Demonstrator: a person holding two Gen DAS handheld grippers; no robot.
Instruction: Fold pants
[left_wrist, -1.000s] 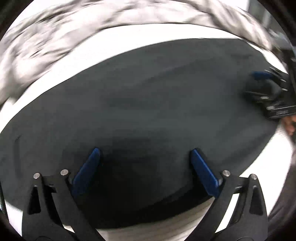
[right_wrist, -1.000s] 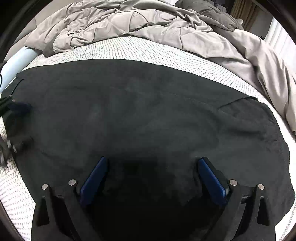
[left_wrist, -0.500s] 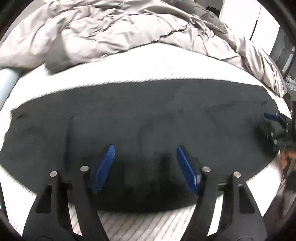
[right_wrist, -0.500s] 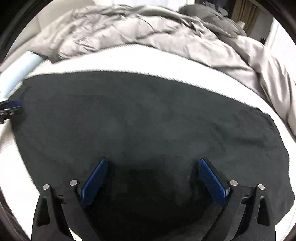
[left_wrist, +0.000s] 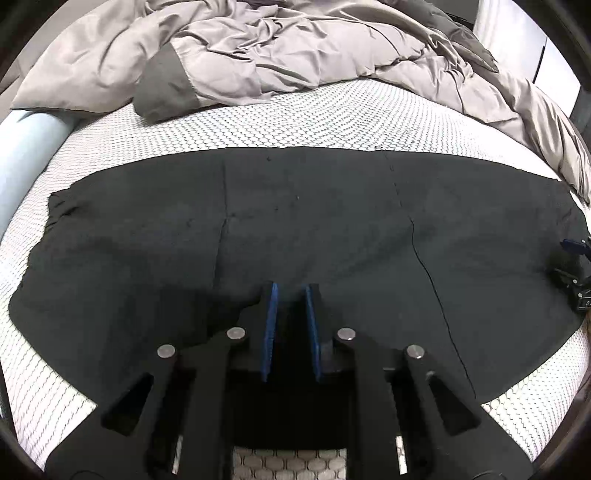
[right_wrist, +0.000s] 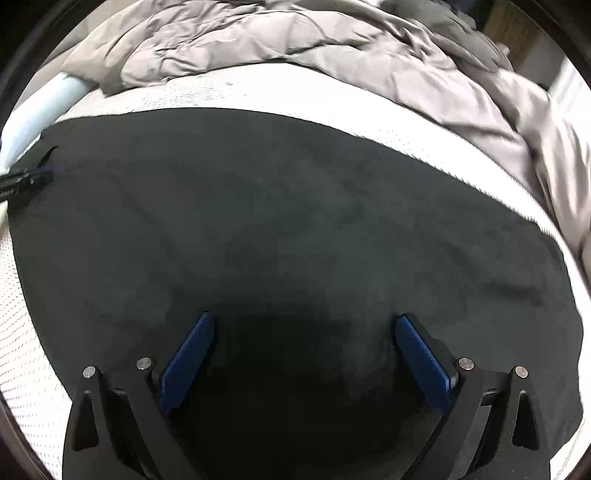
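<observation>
Black pants (left_wrist: 314, 229) lie spread flat across a white honeycomb-pattern mattress (left_wrist: 295, 114); they also fill the right wrist view (right_wrist: 280, 221). My left gripper (left_wrist: 290, 295) is shut on the near edge of the pants, with black cloth pinched between its blue pads. My right gripper (right_wrist: 303, 325) is open, its jaws wide apart just over the cloth. The right gripper shows at the far right of the left wrist view (left_wrist: 574, 273). The left gripper shows at the far left of the right wrist view (right_wrist: 27, 179).
A rumpled grey duvet (left_wrist: 295, 48) is heaped along the far side of the bed and down the right side (right_wrist: 480, 85). A pale blue bolster (left_wrist: 26, 147) lies at the left. The mattress edge (left_wrist: 110, 391) runs close in front of the left gripper.
My left gripper has closed from wide open onto the near edge of the pants and has pulled back, so more of the bed shows. My right gripper stays open over the cloth.
</observation>
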